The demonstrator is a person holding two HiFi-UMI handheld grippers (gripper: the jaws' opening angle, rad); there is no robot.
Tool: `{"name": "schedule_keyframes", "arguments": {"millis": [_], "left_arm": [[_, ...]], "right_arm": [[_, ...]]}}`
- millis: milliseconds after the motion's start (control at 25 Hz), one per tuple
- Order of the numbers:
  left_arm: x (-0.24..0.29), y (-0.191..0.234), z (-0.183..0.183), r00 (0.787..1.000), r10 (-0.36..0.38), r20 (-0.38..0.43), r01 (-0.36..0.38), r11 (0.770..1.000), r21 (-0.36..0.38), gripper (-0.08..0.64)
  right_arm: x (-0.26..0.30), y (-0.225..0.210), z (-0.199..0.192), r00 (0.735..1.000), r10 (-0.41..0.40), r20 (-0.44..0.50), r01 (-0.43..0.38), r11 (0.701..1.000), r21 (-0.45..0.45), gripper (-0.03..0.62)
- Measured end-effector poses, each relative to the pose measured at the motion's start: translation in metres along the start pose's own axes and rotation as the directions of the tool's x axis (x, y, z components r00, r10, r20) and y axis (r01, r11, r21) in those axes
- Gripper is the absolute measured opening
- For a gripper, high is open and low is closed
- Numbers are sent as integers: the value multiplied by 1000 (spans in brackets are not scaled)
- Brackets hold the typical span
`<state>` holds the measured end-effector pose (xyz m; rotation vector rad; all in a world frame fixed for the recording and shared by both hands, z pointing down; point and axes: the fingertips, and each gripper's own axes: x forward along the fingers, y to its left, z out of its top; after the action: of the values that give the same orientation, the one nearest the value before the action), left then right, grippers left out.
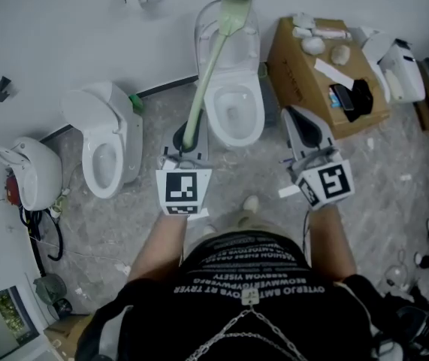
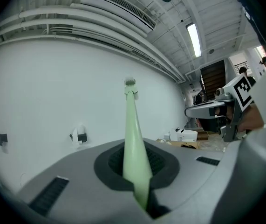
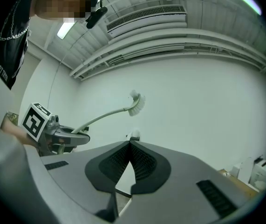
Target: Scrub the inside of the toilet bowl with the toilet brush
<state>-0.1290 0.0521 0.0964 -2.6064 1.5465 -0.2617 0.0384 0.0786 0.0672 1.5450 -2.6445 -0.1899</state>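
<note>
left hand-held gripper [image 1: 187,140] clamps brush [image 1: 216,51] handle end | right hand-held gripper [image 1: 299,120] pinched together, empty | brush likely light, slightly springy; hold low on the handle

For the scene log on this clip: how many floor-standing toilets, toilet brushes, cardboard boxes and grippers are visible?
Toilets: 2, the centre toilet and the left toilet
Toilet brush: 1
Cardboard box: 1
Grippers: 2, left gripper and right gripper
Total: 6
</note>
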Motion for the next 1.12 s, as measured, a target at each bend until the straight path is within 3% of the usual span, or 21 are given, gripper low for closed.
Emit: {"name": "schedule_keyframes", "arguments": {"millis": [440,1120], "left_arm": [[38,6,-8,998,18,-64,-18,1000,2,2],[67,-1,-4,981,158,-112,-156,987,23,2]], "right_arm": [[31,-41,-13,999,41,-6,-41,999,20,5],[50,-115,-21,992,109,62,-111,993,47,5]]}}
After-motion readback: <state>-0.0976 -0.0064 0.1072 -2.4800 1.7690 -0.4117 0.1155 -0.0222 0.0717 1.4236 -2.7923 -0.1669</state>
